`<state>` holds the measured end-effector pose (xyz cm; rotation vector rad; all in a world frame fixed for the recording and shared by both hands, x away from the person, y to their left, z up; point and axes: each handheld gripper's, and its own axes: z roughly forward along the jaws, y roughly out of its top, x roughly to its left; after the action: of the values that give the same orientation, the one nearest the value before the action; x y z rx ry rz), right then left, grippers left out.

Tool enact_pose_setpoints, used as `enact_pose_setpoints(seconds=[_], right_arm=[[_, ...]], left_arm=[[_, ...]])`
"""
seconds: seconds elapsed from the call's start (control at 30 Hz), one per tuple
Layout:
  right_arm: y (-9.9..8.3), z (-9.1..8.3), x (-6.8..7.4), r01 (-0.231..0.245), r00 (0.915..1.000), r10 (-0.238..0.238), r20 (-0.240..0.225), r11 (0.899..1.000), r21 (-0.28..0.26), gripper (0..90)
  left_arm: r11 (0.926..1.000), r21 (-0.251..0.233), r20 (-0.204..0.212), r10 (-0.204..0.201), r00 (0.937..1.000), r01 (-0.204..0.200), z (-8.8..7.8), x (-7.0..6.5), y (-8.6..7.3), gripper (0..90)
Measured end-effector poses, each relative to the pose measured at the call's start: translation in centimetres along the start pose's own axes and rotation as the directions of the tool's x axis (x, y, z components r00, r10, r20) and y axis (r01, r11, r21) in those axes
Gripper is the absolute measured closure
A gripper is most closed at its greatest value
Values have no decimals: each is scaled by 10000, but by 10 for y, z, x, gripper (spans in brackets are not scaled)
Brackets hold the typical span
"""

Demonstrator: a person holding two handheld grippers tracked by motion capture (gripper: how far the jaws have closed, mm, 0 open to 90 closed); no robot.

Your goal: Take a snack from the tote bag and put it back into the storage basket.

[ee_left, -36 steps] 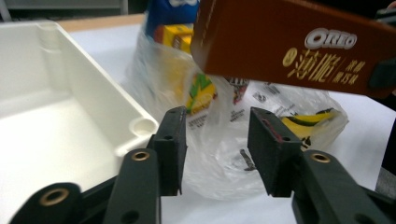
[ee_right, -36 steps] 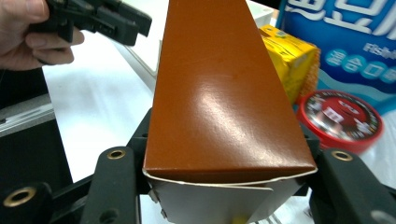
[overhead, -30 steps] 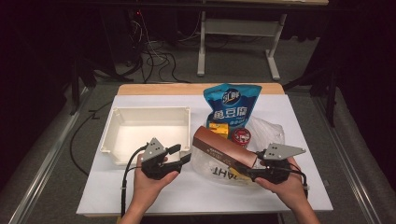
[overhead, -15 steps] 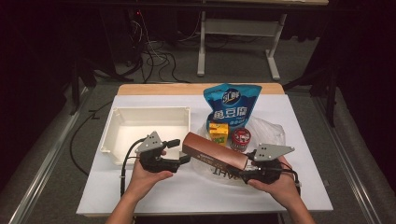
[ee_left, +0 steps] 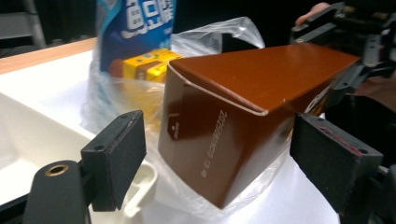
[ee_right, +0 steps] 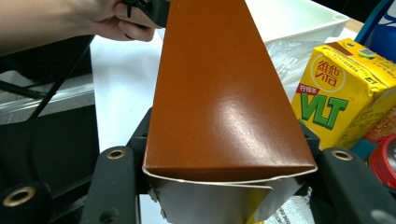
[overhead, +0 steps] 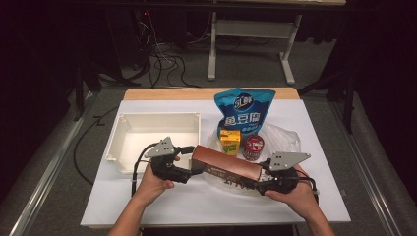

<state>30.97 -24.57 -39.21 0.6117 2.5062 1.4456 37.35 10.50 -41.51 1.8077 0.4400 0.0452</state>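
While my right gripper (overhead: 259, 183) clamps the long brown cardboard box (overhead: 227, 167) near centre, my left gripper (overhead: 193, 161), jaws just opening off its left end, must back away toward the white plastic tray (overhead: 129, 129).

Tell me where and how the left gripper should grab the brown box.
Grip the brown box at its near end, pads on the two narrow side faces, coming straight along its length. That end sits free between the left gripper's open jaws; the right gripper clamps the far end.

A lab: dark room, loose floor cables (overhead: 157, 64), metal desk frame (overhead: 248, 42) behind.
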Motion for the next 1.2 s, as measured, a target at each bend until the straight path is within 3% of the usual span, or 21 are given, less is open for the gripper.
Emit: enact_pose_setpoints(seconds=[0.17, 0.5, 0.8, 0.9, 1.07, 1.2], right_arm=[[0, -2, -3, 169, 9993, -170, -343, 9999, -15, 459], [-2, -1, -4, 218, 9964, -221, -821, 9998, -48, 459], [-4, 0, -5, 248, 9923, -250, -1212, 9997, -34, 459], [-4, 0, -4, 243, 9914, -244, -1286, 9997, -22, 457], [-6, -1, -6, 256, 9880, -265, -1522, 9996, -78, 449], [-9, -5, -10, -112, 9839, 34, -1786, 9990, -425, 404]], left_arm=[[9998, -129, 517, 163, 9985, -157, 1, -1, 3, 165], [9988, 71, 1177, 469, 9919, -481, 6, -5, 1, 168], [9973, 247, 1718, 636, 9831, -688, 10, -7, -1, 207], [9957, 283, 1704, 826, 9819, -887, 10, -9, -2, 225], [9912, 315, 2009, 1196, 9723, -1284, 7, -10, -4, 296], [9914, 24, 2549, 1259, 9587, -1309, 1, -12, -3, 382]])
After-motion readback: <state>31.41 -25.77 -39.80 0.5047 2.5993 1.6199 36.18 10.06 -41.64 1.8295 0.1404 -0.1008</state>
